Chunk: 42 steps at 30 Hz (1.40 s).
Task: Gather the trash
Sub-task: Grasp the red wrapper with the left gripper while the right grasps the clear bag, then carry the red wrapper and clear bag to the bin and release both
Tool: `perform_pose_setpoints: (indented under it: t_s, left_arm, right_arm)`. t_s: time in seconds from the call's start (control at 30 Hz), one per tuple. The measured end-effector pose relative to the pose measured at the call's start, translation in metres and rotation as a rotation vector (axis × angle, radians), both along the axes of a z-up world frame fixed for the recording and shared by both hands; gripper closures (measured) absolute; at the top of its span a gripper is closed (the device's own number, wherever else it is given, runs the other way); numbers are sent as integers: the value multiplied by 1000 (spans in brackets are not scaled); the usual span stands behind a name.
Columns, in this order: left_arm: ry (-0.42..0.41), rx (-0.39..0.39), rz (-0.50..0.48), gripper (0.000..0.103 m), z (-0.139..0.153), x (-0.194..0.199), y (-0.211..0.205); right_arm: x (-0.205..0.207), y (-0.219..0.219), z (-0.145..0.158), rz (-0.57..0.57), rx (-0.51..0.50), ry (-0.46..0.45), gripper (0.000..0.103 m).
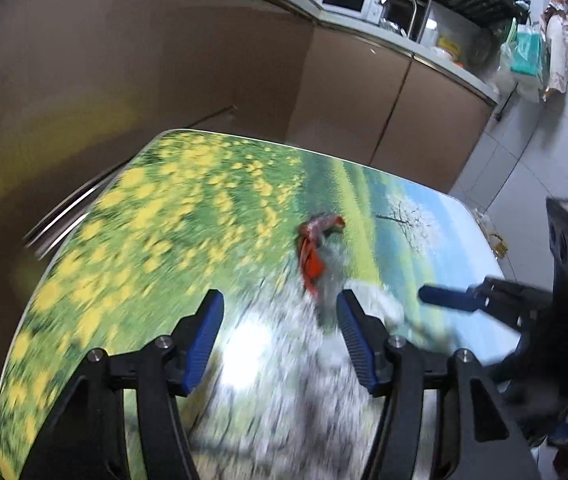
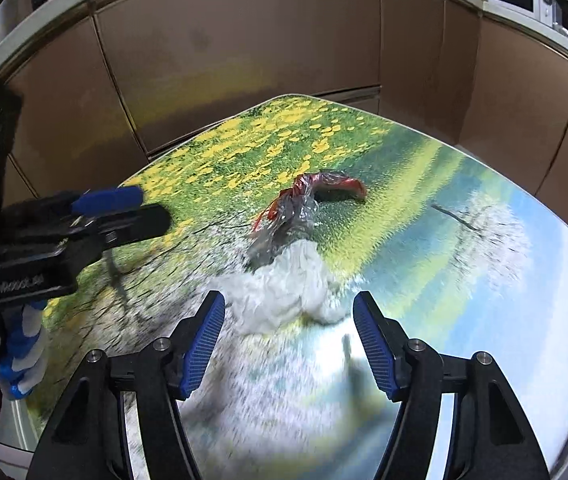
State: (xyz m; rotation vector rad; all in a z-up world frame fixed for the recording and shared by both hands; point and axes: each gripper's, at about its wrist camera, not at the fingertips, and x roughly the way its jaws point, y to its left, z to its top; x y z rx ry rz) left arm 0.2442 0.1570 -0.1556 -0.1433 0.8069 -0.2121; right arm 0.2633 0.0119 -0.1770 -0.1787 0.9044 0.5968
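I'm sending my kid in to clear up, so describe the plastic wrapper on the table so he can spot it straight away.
Find the table printed with a yellow-flower meadow, in front of the brown cabinets. Near its middle lies a crumpled clear plastic wrapper with red streaks. It touches a white crumpled tissue; the wrapper is the shiny, see-through one, farther from the grippers.

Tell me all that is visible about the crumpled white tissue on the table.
The crumpled white tissue is a soft, wrinkled wad, paper by its look, lying loose on the glossy printed table. Its far end touches a clear plastic wrapper with red print. It lies just ahead of the open right tool, between the finger lines, with no pad touching it. In the left wrist view it is blurred.
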Motion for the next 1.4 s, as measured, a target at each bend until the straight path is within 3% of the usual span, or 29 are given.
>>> perform_pose_setpoints:
  t_s: [0.2, 0.23, 0.33, 0.4, 0.47, 0.67, 0.97, 1.17, 1.4]
  left_arm:
    - [80, 8, -69, 48, -16, 59, -30]
    - [95, 7, -72, 48, -21, 65, -34]
    - [135, 15, -63, 65, -33, 79, -41]
    - [151, 9, -60, 84, -39, 83, -43]
    - [155, 10, -64, 89, -39, 84, -48]
    - [131, 7, -57, 95, -33, 73, -51]
    - [36, 29, -68, 96, 12, 25, -79]
    - [-14, 23, -128, 96, 42, 0, -125]
    - [-46, 31, -268, 96, 61, -13, -214]
  right_arm:
    - [13, 11, -15, 32, -7, 8, 39]
    - [14, 11, -17, 36, -12, 10, 45]
    - [13, 8, -20, 45, -24, 4, 60]
    - [13, 4, -20, 53, -12, 10, 83]
    - [9, -2, -18, 54, -12, 4, 90]
    - [-8, -33, -5, 34, 43, -3, 93]
    - [-48, -113, 31, -71, 112, -64, 93]
    - [-81, -197, 55, -211, 128, -130, 93]
    - [-97, -294, 66, -412, 131, -181, 93]
